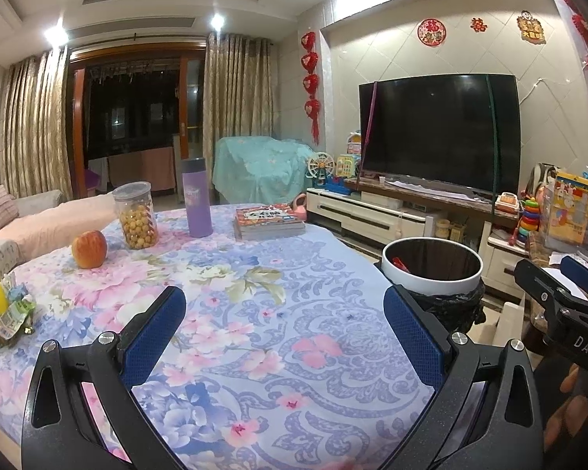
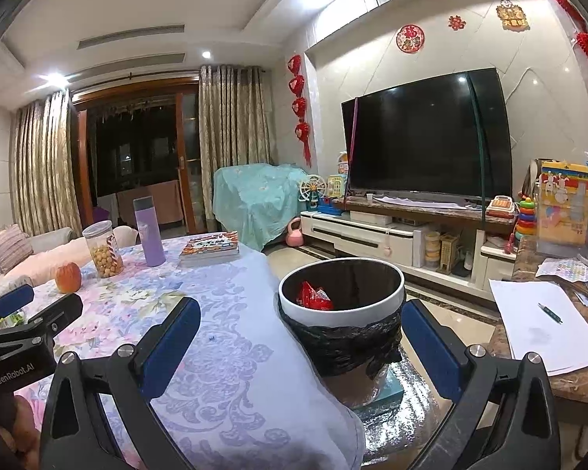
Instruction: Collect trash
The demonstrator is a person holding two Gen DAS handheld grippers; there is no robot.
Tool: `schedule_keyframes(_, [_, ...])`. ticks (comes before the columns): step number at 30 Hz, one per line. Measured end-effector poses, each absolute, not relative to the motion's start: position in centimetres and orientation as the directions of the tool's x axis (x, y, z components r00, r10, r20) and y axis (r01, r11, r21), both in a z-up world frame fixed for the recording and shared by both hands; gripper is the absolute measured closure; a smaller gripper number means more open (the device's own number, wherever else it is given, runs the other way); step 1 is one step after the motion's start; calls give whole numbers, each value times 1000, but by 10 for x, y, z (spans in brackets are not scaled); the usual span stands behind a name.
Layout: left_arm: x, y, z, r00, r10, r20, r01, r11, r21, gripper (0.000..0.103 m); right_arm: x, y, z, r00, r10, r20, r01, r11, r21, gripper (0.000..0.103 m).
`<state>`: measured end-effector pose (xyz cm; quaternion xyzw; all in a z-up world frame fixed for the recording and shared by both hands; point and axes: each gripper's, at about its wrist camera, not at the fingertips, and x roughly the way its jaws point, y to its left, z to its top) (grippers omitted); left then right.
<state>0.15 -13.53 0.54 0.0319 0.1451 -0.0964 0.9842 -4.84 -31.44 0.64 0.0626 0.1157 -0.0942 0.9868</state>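
The left tool [image 1: 284,337] hangs low over the flowered tabletop [image 1: 254,313] with its blue pads spread wide and nothing between them; the right tool [image 2: 300,346] is likewise spread and empty, framing the trash bin [image 2: 341,305], which stands on the floor just off the tabletop's edge. In the right wrist view a red wrapper [image 2: 313,295] already lies inside the bin, against the black liner. The remaining litter, a heap of crumpled wrappers [image 1: 8,319] in green, yellow and white, sits at about 9 o'clock from the left tool, at the tabletop's near-left edge. So one drop appears done and the step in hand is, as I judge it, the return for the next piece. The next move calls for swinging the left tool toward 9 o'clock, lowering the pads around a single wrapper and pinching it gently, since the thin foil may slip or drag its neighbours. The apple [image 1: 89,248], snack jar [image 1: 135,215], purple flask [image 1: 197,197] and stacked books [image 1: 268,221], toward 11 and 12 o'clock, are not rubbish and should stay. Readable writing: "DAS" on the right tool's body in the left view, "GenRobot.AI" on the left tool's body in the right view; the wrapper print is too small to read.
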Motion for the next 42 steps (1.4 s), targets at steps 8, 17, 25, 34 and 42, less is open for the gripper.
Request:
schedule_keyframes(8, [2,-137,6,935,-189,-299,209,977,35,0,-48,-314,6,955,-173,-241,201,975,98,0])
schedule_keyframes(17, [0,-139,7,933,-193,-304,211,977,29,0,-49,-312,6,955,-170,-243,199,975,99,0])
schedule_keyframes(25, [0,-139,6,932,-194,-306,212,977,29,0,-49,-312,7,955,-169,-244,197,976,97,0])
schedule_keyframes(34, [1,-139,6,932,-193,-306,211,977,26,0,-49,-311,7,955,-169,-245,198,975,98,0])
schedule_keyframes(42, [1,-138,6,932,-192,-307,210,977,27,0,-49,-311,7,955,-168,-245,196,976,97,0])
